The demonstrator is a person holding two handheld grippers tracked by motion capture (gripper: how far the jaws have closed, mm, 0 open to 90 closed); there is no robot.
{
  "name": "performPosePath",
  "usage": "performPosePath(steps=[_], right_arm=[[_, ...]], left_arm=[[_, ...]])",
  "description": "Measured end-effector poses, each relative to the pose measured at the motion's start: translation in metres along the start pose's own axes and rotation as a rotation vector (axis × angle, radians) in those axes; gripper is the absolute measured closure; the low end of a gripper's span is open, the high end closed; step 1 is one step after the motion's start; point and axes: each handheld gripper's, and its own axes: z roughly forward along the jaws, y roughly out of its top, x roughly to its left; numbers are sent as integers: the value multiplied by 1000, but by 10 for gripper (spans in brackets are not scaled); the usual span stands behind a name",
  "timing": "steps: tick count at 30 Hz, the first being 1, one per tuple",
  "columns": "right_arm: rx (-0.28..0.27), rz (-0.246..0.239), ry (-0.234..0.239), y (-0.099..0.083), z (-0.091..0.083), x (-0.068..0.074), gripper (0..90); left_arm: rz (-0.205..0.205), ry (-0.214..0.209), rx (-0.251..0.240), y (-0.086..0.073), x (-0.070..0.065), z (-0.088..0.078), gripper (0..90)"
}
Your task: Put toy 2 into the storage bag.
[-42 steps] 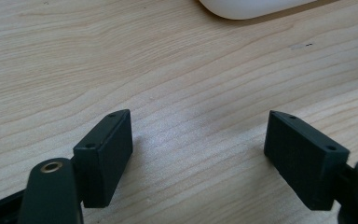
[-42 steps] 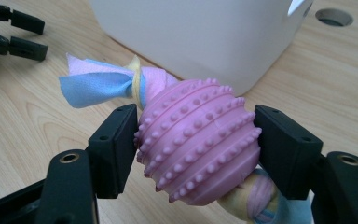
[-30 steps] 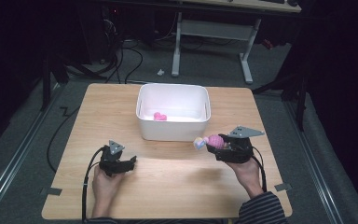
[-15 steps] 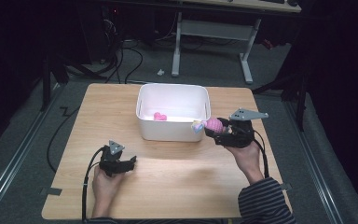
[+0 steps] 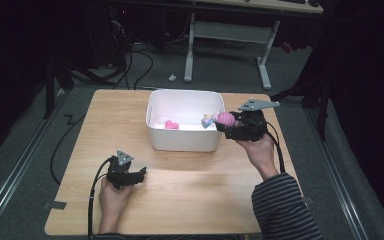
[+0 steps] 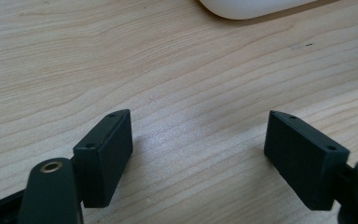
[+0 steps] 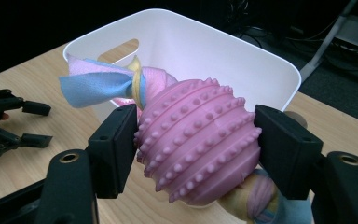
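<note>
Pink studded ball (image 7: 198, 144) clamped in right hand-held gripper (image 5: 228, 125) at white bin (image 5: 182, 142) rim | left hand-held gripper (image 5: 141, 175) released, bare tabletop (image 5: 200, 195)

This looks like a lab or test room set up for recording, not a home. A small wooden surface (image 5: 180, 200) stands alone on grey carpet (image 5: 25, 170), with dark surroundings on all sides. Black cables (image 5: 145, 65) trail across the floor behind it, and tape patches (image 5: 52, 204) mark the carpet at the near corners. Farther back stands a desk with a white metal frame (image 5: 230, 35). A metal rail (image 5: 10, 170) runs along the floor at the left.
</note>
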Motion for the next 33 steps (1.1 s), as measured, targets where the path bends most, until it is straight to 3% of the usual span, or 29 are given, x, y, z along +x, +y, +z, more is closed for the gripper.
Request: performPosePath(steps=[11, 33], right_arm=[[61, -33, -19, 18, 24, 1, 332], [176, -24, -27, 18, 59, -4, 331]], left_arm=[[0, 0, 0, 0, 0, 0, 237], [0, 0, 0, 0, 0, 0, 237]])
